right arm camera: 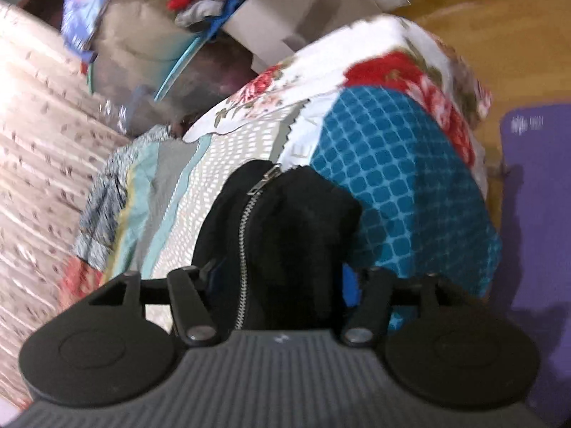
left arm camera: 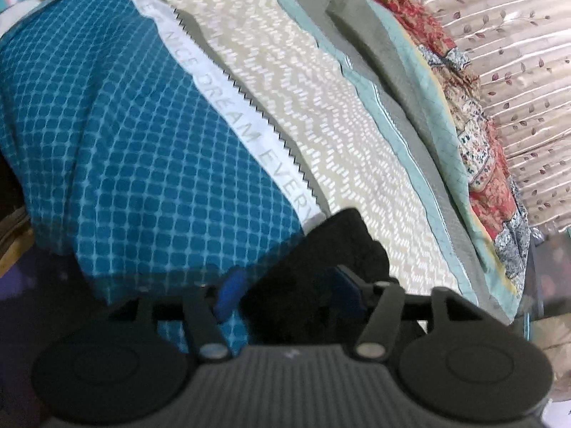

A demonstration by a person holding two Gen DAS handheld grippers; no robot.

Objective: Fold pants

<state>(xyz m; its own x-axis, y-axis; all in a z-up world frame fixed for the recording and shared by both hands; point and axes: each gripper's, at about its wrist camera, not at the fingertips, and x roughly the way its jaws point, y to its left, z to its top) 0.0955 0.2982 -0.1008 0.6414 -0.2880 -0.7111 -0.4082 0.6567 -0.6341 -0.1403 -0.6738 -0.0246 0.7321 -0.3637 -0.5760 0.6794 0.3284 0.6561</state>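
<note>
Left tool (left arm camera: 289,292) clenched on a bunch of the black pants (left arm camera: 321,249) — blue pads pressed into the cloth on both sides. Right tool (right arm camera: 278,285) likewise grasping the pants (right arm camera: 285,221), silver zipper (right arm camera: 246,235) running up between its fingers. Pants bunched and lifted over the bed (left arm camera: 321,114), above the patterned quilt (right arm camera: 399,164) near the bed's edge — purple mat (right arm camera: 535,214) on the floor beyond that edge.

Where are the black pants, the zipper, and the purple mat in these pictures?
black pants (left arm camera: 314,249): left wrist view, bunched fabric between the fingers.
zipper (right arm camera: 246,235): right wrist view, middle of the metal teeth.
purple mat (right arm camera: 535,214): right wrist view, bare surface on the floor.
</note>
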